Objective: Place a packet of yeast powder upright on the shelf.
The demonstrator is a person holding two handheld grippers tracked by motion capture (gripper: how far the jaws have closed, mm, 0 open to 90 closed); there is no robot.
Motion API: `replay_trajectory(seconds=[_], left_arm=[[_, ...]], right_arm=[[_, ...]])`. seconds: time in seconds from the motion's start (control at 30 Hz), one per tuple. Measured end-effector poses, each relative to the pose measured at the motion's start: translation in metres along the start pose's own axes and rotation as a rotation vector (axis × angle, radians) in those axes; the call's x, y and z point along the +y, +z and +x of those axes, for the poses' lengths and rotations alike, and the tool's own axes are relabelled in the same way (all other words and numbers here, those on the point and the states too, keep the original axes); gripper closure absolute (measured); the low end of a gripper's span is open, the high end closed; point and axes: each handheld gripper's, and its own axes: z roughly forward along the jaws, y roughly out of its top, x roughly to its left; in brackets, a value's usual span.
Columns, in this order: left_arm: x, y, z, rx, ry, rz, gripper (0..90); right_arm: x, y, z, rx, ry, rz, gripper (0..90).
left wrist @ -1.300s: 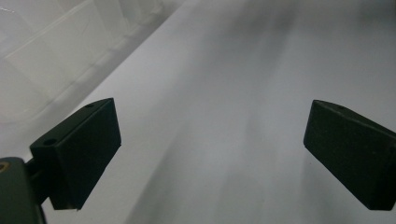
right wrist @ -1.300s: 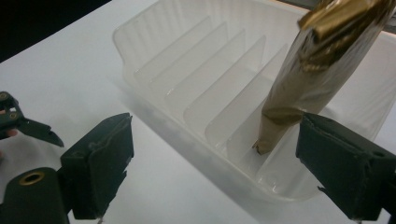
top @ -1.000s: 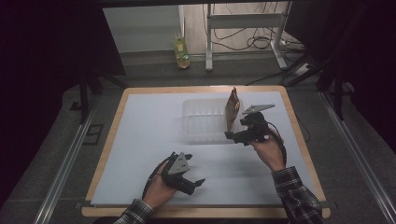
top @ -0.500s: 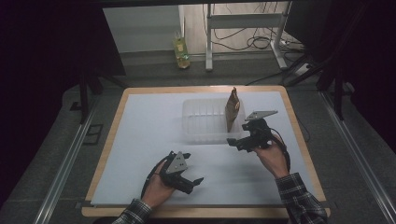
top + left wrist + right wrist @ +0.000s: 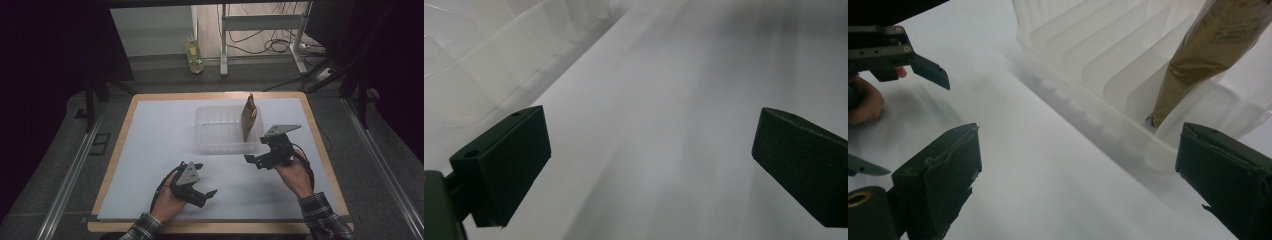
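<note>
A brown pouch (image 5: 248, 117) stands upright in the right end of a clear ribbed plastic rack (image 5: 220, 147) at the middle of the table. My right gripper (image 5: 252, 161) hovers just in front of the rack's near right corner, apart from the pouch. Its jaws have just been opening, and nothing is between them. In the right gripper view, my right gripper (image 5: 1078, 180) faces the rack (image 5: 1098, 65) and the pouch (image 5: 1208, 55). My left gripper (image 5: 207, 178) rests low near the front edge, open and holding nothing. In the left gripper view, my left gripper (image 5: 649, 165) spans bare table.
A white mat (image 5: 150, 150) covers the wooden-edged table. The rack's wall (image 5: 484, 60) shows at the upper left of the left gripper view. My left gripper (image 5: 898, 120) and its hand (image 5: 863, 102) show at the left of the right gripper view. A yellow-green bottle (image 5: 194, 52) stands on the floor beyond the table.
My right gripper has drawn back from the pouch toward the table's near edge, with its jaws a little wider. The pouch stays standing in the rack. My left gripper has not moved.
</note>
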Motion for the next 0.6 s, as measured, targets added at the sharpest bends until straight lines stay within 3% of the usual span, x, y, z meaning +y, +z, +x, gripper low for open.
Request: replay_trajectory(seconds=[0.6], left_arm=[[-0.001, -0.001, 0.001, 0.003, 0.001, -0.006, 1.9]], right_arm=[[-0.023, -0.007, 0.01, 0.011, -0.011, 0.019, 2.6]])
